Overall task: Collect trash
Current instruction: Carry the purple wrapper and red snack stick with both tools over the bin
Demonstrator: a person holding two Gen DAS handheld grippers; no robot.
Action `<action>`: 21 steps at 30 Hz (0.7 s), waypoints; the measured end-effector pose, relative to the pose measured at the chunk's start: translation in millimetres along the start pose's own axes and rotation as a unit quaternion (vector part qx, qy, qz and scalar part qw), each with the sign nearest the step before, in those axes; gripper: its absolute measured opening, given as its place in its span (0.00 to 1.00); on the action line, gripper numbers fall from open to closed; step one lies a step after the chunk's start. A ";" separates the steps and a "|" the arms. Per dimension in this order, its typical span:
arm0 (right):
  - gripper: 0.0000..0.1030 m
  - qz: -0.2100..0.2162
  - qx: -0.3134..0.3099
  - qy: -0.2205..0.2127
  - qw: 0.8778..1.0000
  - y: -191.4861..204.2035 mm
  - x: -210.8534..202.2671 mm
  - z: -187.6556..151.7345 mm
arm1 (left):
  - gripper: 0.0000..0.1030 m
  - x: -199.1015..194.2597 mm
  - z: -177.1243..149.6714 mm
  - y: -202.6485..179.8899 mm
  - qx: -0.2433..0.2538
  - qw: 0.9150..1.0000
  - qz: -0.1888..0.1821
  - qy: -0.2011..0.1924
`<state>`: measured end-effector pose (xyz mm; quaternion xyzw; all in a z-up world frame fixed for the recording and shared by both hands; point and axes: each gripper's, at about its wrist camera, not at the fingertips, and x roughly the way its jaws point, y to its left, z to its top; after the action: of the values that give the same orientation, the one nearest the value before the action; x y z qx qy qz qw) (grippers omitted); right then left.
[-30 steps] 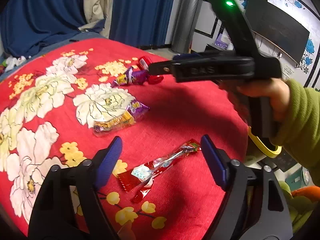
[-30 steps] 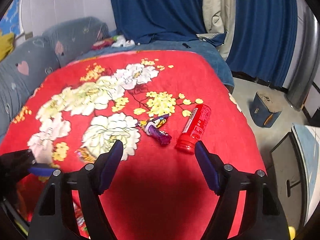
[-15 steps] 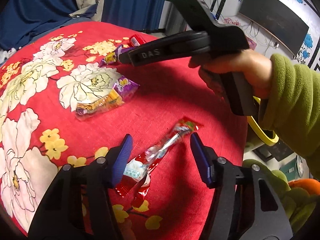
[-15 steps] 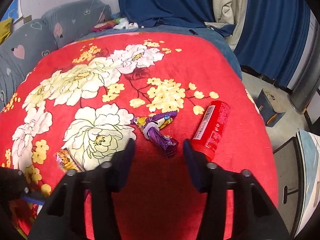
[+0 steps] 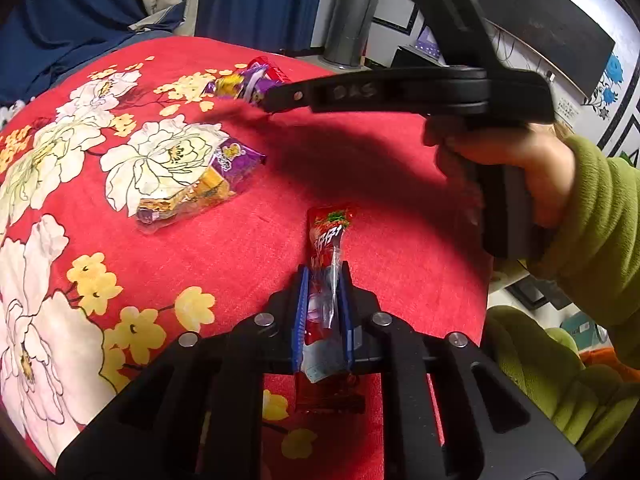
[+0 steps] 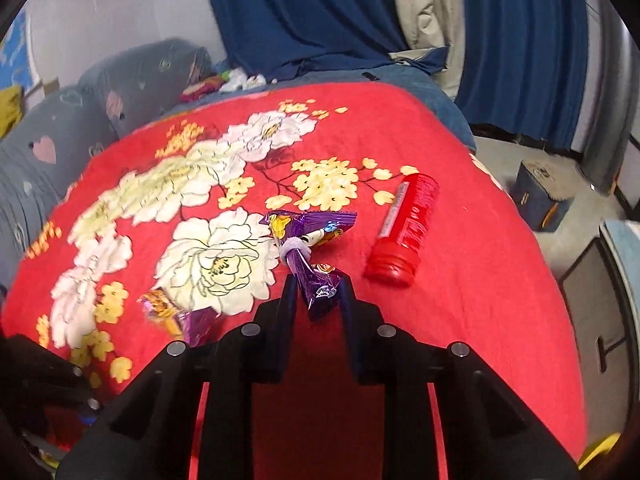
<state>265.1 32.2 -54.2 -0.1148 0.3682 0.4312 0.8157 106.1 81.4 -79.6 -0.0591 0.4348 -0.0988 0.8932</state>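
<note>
My left gripper (image 5: pixel 323 276) is shut on a long red snack wrapper (image 5: pixel 326 248) that lies on the red flowered cloth (image 5: pixel 360 184). My right gripper (image 6: pixel 318 286) is shut on the near end of a purple twisted wrapper (image 6: pixel 308 244); it also shows in the left wrist view (image 5: pixel 240 86), with the right gripper's tip (image 5: pixel 276 98) at it. A red tube (image 6: pixel 404 232) lies just right of the purple wrapper. A purple and orange snack packet (image 5: pixel 196 188) lies between the two grippers and shows partly in the right wrist view (image 6: pixel 172 312).
The cloth covers a rounded table whose edge drops off to the right (image 6: pixel 552 280). A grey sofa (image 6: pixel 80 120) stands at the far left. Blue curtains (image 6: pixel 320 12) hang behind. A small box (image 6: pixel 540 196) sits on the floor.
Both grippers went from wide open to shut. The left closed on the red wrapper, the right moved forward and closed on the purple wrapper.
</note>
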 end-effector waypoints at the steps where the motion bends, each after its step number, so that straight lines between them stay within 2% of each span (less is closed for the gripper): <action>1: 0.20 0.002 0.010 -0.007 1.000 -1.8 -6.2 -2.6 | 0.08 -0.1 0.1 -0.4 0.000 1.000 0.002 -0.001; 9: 0.20 0.010 0.054 -0.050 0.997 -11.5 -58.7 -20.8 | 0.06 -14.3 2.0 -0.6 -0.006 0.999 0.012 -0.035; 17: 0.20 0.001 0.076 -0.089 0.993 -24.1 -113.1 -43.1 | 0.06 -42.3 15.6 -13.3 -0.012 0.995 0.018 -0.102; 21: 0.20 -0.019 0.073 -0.102 0.992 -29.5 -137.3 -56.2 | 0.06 -54.3 24.4 -24.2 -0.015 0.991 0.013 -0.135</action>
<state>211.1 -98.8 -1.5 -0.0177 0.3108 0.3970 0.8634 89.6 70.7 -18.4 -0.0793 0.3121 -0.0716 0.9440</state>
